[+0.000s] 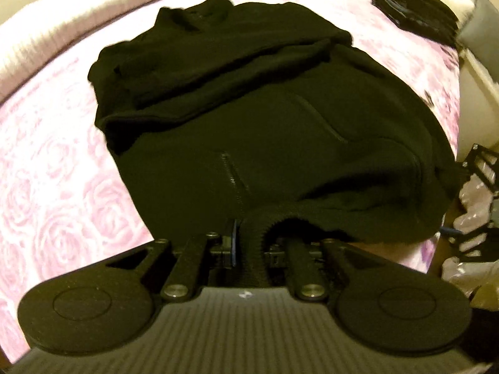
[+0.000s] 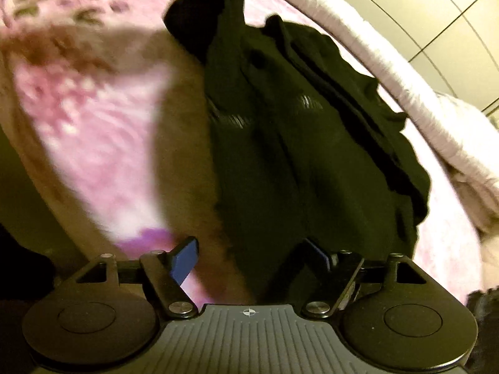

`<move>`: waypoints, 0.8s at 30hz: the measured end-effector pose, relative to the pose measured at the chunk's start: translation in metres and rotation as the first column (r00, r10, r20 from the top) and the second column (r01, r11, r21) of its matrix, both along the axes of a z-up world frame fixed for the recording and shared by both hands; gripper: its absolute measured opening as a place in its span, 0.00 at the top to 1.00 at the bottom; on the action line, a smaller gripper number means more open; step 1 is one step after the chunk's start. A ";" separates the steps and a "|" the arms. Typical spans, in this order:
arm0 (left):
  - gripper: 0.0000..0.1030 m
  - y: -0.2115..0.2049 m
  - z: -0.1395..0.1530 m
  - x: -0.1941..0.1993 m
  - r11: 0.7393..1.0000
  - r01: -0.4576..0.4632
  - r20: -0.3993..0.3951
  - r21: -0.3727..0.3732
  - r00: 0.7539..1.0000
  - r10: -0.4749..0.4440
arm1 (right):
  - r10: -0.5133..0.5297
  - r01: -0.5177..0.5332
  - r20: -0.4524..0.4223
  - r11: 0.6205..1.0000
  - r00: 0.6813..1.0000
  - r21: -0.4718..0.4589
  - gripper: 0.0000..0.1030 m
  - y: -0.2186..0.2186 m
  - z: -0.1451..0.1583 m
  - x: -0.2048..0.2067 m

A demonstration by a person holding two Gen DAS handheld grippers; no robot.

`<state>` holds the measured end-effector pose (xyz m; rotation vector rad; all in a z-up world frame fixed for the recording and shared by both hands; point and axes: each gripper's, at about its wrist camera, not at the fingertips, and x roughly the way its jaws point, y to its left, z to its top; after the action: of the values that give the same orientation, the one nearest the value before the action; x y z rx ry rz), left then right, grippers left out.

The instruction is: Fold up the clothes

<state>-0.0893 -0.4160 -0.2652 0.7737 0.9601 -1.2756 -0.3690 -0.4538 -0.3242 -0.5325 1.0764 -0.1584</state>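
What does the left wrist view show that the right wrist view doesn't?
Left wrist only: the left tool shut on the ribbed hem of the black jacket, a zipped pocket, and a dark folded stack at the far right of the bed. Right wrist only: the right tool open at the jacket's edge, and pale cabinet panels. Both: the jacket on the pink rose-print bedspread.

Pink rose-print bedspread, pale quilted blanket along its far edge, clear plastic bags beside bed, panelled wall
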 end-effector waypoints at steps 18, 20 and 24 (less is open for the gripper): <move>0.93 0.079 -0.006 -0.103 0.805 0.559 0.291 0.196 0.751 -0.592 | 0.060 -0.062 -0.099 0.998 0.993 -0.016 0.98 -0.071 0.053 -0.040; 0.94 0.089 -0.002 -0.115 0.790 0.581 0.289 0.198 0.735 -0.613 | 0.067 -0.066 -0.130 0.998 0.989 0.016 0.98 -0.071 0.067 -0.047; 0.94 0.103 0.009 -0.128 0.792 0.581 0.276 0.187 0.743 -0.610 | 0.083 -0.076 -0.169 0.996 0.982 0.044 0.98 -0.063 0.092 -0.053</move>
<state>-0.2174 -0.3126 -0.2559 1.3953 0.5032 -1.5911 -0.4216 -0.5170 -0.2327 -0.5622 1.2208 -0.0226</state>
